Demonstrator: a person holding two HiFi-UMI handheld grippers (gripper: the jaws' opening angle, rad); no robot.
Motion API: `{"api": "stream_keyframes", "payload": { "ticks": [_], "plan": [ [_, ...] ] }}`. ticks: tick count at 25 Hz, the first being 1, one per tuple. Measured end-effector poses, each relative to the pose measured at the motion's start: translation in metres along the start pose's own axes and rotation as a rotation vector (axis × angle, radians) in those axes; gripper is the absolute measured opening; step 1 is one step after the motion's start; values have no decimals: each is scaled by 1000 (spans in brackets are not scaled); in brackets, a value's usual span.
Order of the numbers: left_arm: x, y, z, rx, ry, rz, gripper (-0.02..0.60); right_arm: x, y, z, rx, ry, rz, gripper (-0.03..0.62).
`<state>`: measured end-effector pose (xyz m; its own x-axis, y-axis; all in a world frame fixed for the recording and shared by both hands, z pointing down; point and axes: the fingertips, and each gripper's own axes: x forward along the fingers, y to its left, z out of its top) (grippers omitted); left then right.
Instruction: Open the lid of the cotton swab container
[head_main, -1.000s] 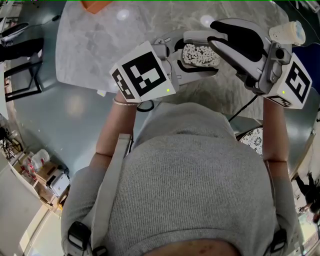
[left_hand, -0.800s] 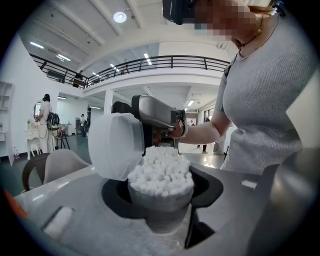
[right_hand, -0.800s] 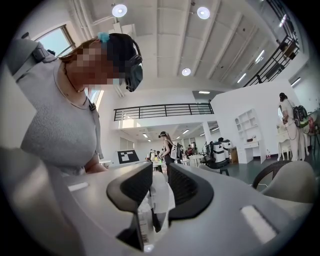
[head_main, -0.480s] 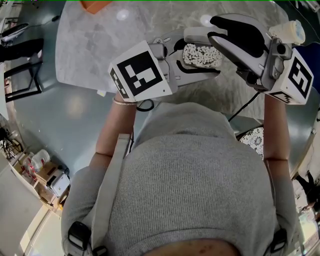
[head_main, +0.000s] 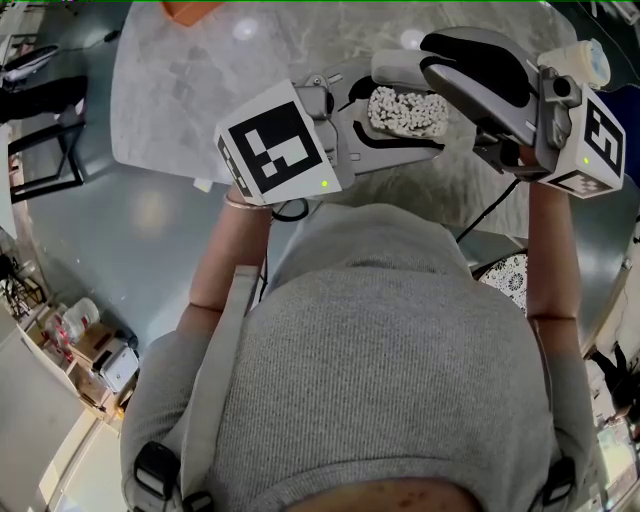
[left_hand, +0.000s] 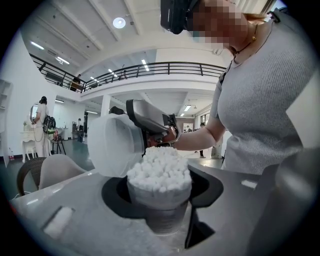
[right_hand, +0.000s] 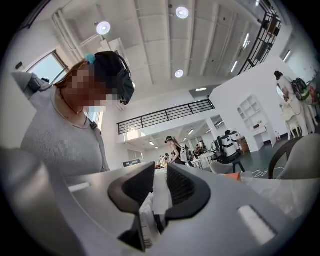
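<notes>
- Now held in the air over the marbled bench (head_main: 190, 80): cotton swab container (left_hand: 162, 215), upright, clamped round its clear wall by the left hand-held gripper (head_main: 405, 112) — jaws set wide, one pad on each side.
- Packed full of cotton swabs (left_hand: 160, 167); white tips heaped above the rim, uncovered.
- Lid (left_hand: 112, 145) off the mouth — translucent white cap, tipped on its side, just beside the swab tips, at their left in the left gripper view. Touching them or not: cannot tell.
- Pinched at its edge by the right hand-held gripper (right_hand: 160, 182); jaws nearly together, just been closing, a thin white strip of the lid between the pads in the right gripper view.
- From the head view: both hand-held grippers raised in front of the chest, tips meeting at the container, the right one reaching in from the far right side.
- Grey knit sweater (head_main: 390, 360) filling the lower part of the head view; thin bracelet (head_main: 245, 203) on the left wrist.
</notes>
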<state>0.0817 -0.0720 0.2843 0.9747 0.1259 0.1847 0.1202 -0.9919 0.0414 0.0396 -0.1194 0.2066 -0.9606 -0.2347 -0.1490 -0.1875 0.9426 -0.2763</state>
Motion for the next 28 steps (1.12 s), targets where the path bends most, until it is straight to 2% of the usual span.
{"api": "stream_keyframes", "payload": {
  "ticks": [6, 15, 24, 28],
  "plan": [
    [-1, 4, 4, 6, -20, 20, 212, -6, -11, 2, 17, -29, -58, 74],
    [-7, 0, 0, 43, 9, 41, 222, -1, 1, 6, 6, -12, -5, 72],
    [-8, 0, -14, 58, 32, 39, 221, 0, -1, 8, 0, -22, -5, 72],
    [-10, -1, -14, 61, 33, 27, 219, 1, 2, 8, -79, -27, -30, 75]
  ]
}}
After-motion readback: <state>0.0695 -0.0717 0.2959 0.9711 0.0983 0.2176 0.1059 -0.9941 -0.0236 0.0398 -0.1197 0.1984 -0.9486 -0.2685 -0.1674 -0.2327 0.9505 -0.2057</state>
